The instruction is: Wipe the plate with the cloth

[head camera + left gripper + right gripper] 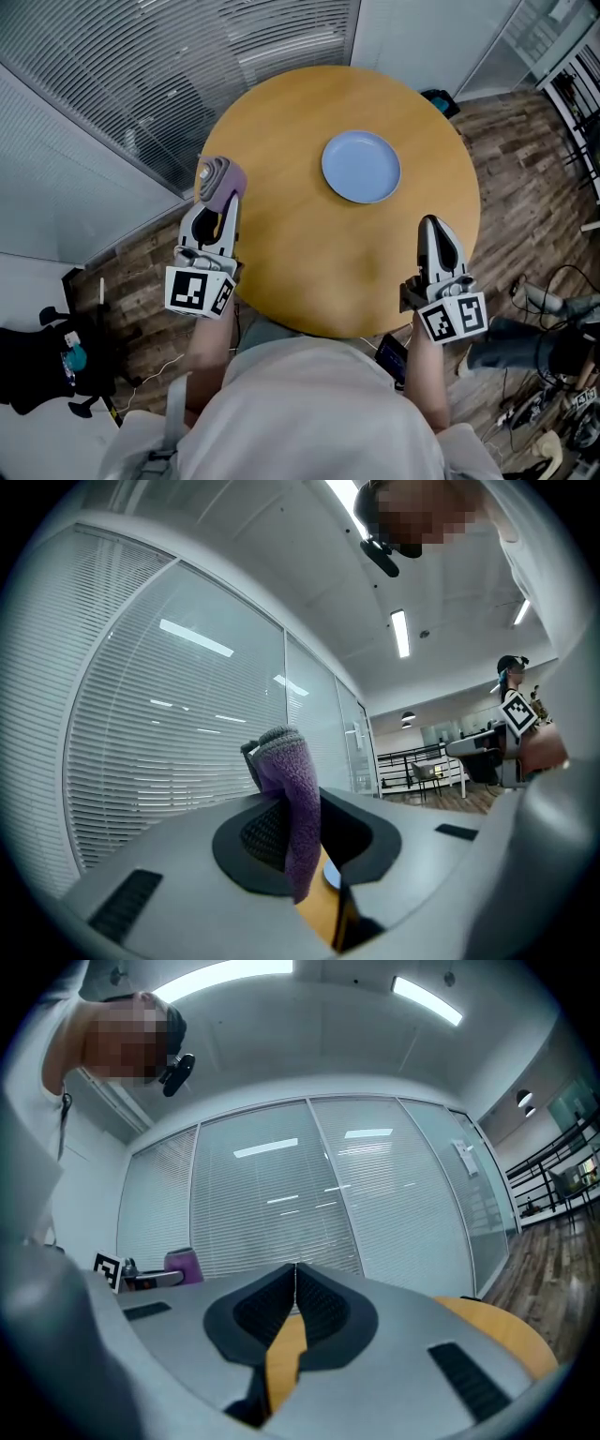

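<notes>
Round wooden table [309, 248] beside blind-covered glass walls, pale blue plate [361, 167] lying bare toward its far side. At table's left edge, left gripper [221, 201] clamped on folded purple cloth [222, 177], lower folds hidden between jaws. Right gripper [432, 226] empty, jaws pressed together.

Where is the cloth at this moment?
Head view, left side: the purple cloth is clamped in the left claw at the table's left edge, well apart from the blue plate.
</notes>
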Tool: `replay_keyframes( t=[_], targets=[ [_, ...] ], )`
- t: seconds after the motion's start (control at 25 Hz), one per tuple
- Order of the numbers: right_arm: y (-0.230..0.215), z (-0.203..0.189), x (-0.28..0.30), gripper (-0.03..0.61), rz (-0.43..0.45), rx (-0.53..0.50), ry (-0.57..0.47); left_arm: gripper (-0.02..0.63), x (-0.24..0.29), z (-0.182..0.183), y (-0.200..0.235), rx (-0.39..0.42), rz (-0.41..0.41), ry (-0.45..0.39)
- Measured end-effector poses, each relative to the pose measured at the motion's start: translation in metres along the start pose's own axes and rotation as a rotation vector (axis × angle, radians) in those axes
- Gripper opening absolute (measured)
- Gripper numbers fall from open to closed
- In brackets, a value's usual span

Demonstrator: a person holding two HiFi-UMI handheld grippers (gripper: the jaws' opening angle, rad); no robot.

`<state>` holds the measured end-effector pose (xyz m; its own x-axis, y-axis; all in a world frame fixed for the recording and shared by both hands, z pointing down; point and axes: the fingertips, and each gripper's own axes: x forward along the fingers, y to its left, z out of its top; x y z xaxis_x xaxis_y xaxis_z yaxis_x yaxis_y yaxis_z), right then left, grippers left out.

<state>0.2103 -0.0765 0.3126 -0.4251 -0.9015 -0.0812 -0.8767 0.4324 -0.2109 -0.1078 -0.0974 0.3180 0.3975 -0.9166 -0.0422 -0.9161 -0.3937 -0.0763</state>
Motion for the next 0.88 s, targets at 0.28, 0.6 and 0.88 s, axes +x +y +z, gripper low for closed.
replay_keyframes(
  t=[0.28, 0.6, 0.88],
  targets=[
    [-0.001, -0.002, 0.013, 0.021, -0.025, 0.011, 0.004, 0.052, 0.016, -0.008, 0.01, -0.014, -0.023, 0.017],
    [0.005, -0.005, 0.028, 0.021, -0.064, 0.011, 0.002, 0.052, 0.038, -0.014, 0.022, -0.014, -0.081, 0.012],
    [0.002, -0.01, 0.03, 0.021, -0.082, 0.004, 0.002, 0.052, 0.049, -0.029, 0.025, -0.038, -0.095, 0.008]
  ],
)
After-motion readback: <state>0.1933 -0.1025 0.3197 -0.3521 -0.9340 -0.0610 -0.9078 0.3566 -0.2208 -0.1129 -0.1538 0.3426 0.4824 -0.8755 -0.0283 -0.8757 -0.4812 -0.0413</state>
